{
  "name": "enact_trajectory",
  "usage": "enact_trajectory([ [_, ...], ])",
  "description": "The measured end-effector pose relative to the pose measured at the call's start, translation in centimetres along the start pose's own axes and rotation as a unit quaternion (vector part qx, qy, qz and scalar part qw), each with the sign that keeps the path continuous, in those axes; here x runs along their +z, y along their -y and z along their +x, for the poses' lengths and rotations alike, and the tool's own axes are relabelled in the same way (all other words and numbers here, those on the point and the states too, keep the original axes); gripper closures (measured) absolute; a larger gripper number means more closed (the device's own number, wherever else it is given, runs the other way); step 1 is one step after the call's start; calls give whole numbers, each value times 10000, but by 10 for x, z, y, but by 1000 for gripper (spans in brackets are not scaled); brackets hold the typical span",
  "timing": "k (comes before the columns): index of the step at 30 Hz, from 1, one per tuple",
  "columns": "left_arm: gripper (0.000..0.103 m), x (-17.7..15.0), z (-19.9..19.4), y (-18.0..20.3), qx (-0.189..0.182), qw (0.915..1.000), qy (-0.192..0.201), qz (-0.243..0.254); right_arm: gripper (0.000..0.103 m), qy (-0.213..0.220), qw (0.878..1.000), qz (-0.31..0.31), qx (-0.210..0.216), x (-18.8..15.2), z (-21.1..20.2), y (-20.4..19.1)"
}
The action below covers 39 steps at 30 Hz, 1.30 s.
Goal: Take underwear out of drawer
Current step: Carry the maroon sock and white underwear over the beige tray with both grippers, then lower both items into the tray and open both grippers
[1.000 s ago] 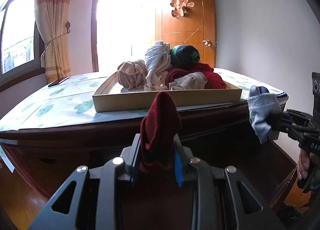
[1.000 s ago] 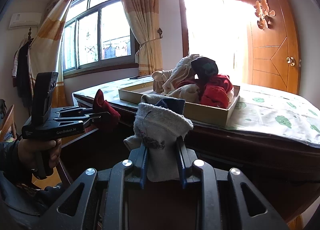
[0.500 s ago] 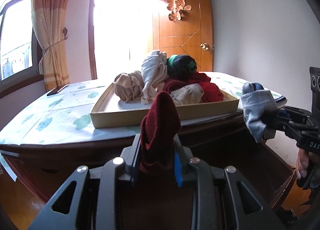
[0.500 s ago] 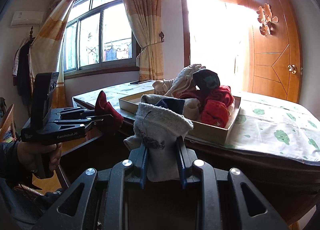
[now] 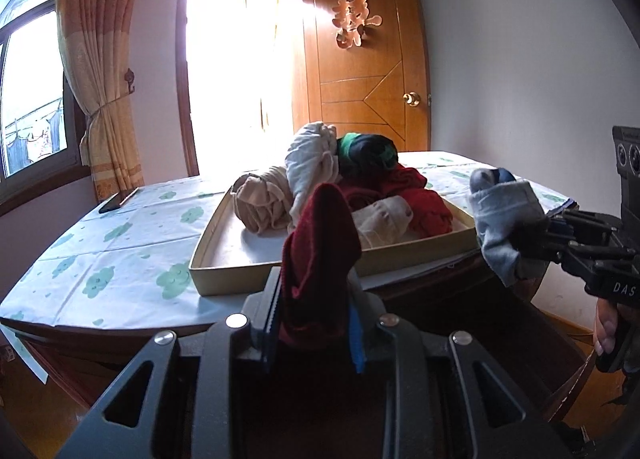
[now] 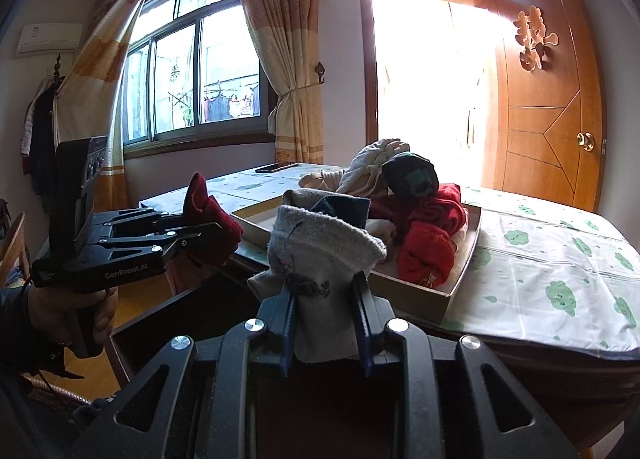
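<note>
In front of the shallow cardboard tray (image 5: 256,273) that sits on the cloud-print cloth (image 5: 120,255) of the wooden table, two hand-held grippers hang side by side, each with a piece of rolled clothing. To the tray's left in the right wrist view, the left gripper (image 6: 208,237) is clamped on a dark red bundle (image 6: 210,219), which stands up between its jaws; a hand (image 6: 72,307) holds the grip below. In the left wrist view the same bundle (image 5: 320,255) rises in front of the tray's near wall. Inside the tray lies a heap of rolled clothes: a beige roll (image 5: 262,203) at the left, a pale cream one (image 5: 310,163) behind it, a dark green and black one (image 5: 366,151) on top, and red pieces (image 5: 424,207) to the right. To the tray's right in the left wrist view, the right gripper (image 5: 532,237) is closed on a grey bundle (image 5: 502,215) with a dark blue piece showing at its top. In its own view that grey bundle (image 6: 324,259) fills the gap between the jaws, just before the tray's near corner. Below both grippers the open drawer (image 6: 192,323) shows as a dark hollow. Beyond the tray stand a tied curtain (image 5: 104,59), a bright doorway and an orange wooden door (image 5: 360,59).
</note>
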State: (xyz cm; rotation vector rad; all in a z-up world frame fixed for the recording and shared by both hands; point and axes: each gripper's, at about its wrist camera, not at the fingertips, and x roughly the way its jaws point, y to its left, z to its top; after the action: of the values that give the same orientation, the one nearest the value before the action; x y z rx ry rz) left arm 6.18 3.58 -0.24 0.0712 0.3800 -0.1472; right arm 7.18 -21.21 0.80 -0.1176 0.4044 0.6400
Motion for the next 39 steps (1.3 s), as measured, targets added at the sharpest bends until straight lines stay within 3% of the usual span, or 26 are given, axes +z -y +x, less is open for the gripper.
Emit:
enact_trajectory([
  [14,76,28,25,-14,18,9993,-372,13,76,-294,9990,322,62,40,30,19],
  [27,76,59,56,-27,170,9977,-648,62,76,-629,9979,143,17,78,72,17],
  [39,76,67,83,-31,334,9940,-1008,244,76,-1074,9942,9,-1,86,114,8],
])
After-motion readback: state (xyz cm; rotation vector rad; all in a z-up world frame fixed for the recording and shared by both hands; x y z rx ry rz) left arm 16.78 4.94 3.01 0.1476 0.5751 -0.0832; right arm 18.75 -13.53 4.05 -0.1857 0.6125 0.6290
